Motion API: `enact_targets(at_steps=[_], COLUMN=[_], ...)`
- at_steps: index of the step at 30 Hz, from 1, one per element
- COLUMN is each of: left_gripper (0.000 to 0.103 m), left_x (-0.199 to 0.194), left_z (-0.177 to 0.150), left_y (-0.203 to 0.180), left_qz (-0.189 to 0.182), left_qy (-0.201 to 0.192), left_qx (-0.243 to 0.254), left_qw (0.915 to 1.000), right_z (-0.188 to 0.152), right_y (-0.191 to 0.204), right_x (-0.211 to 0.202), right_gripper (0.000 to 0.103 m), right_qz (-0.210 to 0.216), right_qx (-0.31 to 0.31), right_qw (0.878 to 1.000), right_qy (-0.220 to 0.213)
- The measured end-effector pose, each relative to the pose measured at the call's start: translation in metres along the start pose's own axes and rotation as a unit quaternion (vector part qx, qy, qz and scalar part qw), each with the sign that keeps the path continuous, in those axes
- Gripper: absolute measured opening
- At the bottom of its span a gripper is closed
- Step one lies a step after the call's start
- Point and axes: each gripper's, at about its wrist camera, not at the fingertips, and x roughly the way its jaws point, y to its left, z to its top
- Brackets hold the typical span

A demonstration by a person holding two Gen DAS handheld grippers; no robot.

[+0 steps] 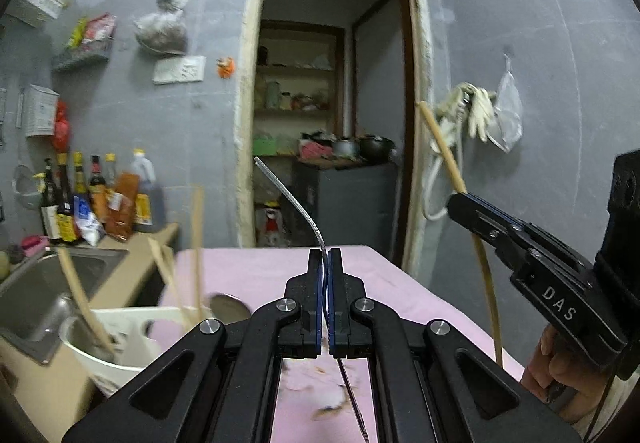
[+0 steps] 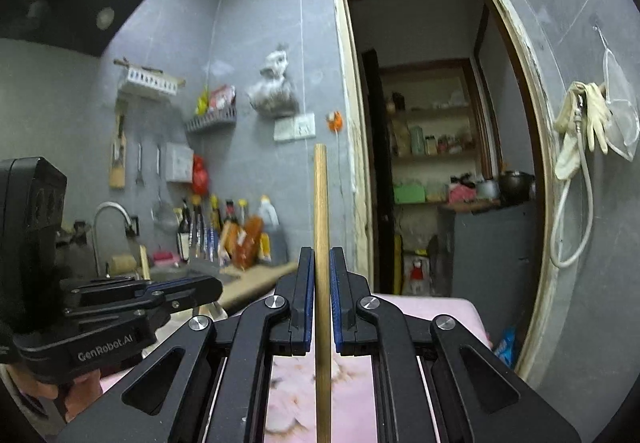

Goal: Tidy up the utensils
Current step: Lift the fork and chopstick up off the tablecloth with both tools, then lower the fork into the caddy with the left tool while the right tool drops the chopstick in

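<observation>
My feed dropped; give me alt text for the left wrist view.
The left gripper is shut on a thin metal utensil handle above a pink table. At right, the right gripper clamps a wooden chopstick; a white utensil holder sits lower left.

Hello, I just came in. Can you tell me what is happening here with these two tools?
A person holds a gripper in each hand above a table with a pink cloth. The left gripper is shut on a thin metal utensil, and the right gripper is shut on a wooden chopstick. Both utensils are lifted into the air. A white holder with more chopsticks stands at the left, beside the sink.
</observation>
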Motion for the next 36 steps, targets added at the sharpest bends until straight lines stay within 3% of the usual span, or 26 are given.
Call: enact_targets(at_steps=[12, 21, 30, 36], left_gripper=[0.0, 0.0, 0.0, 0.0], left_x=[-0.04, -0.051, -0.043, -0.04], left_z=[0.032, 0.038, 0.027, 0.015], left_y=[0.079, 0.131, 0.18, 0.187], left_qz=[0.09, 0.143, 0.19, 0.216], left_qy=[-0.057, -0.081, -0.084, -0.09], left_qx=[-0.022, -0.061, -0.126, -0.133], left_qw=[0.994, 0.9845, 0.9701, 0.9631], right_z=[0.032, 0.038, 0.026, 0.017], right_y=[0.046, 0.075, 0.078, 0.078], right_x=[0.038, 0.071, 0.093, 0.096], right_gripper=[0.006, 0.005, 0.006, 0.006], right_qz=[0.056, 0.063, 0.055, 0.056], right_qx=[0.037, 0.062, 0.098, 0.1], right_qw=[0.995, 0.986, 0.981, 0.98], right_qy=[-0.08, -0.144, -0.159, -0.165])
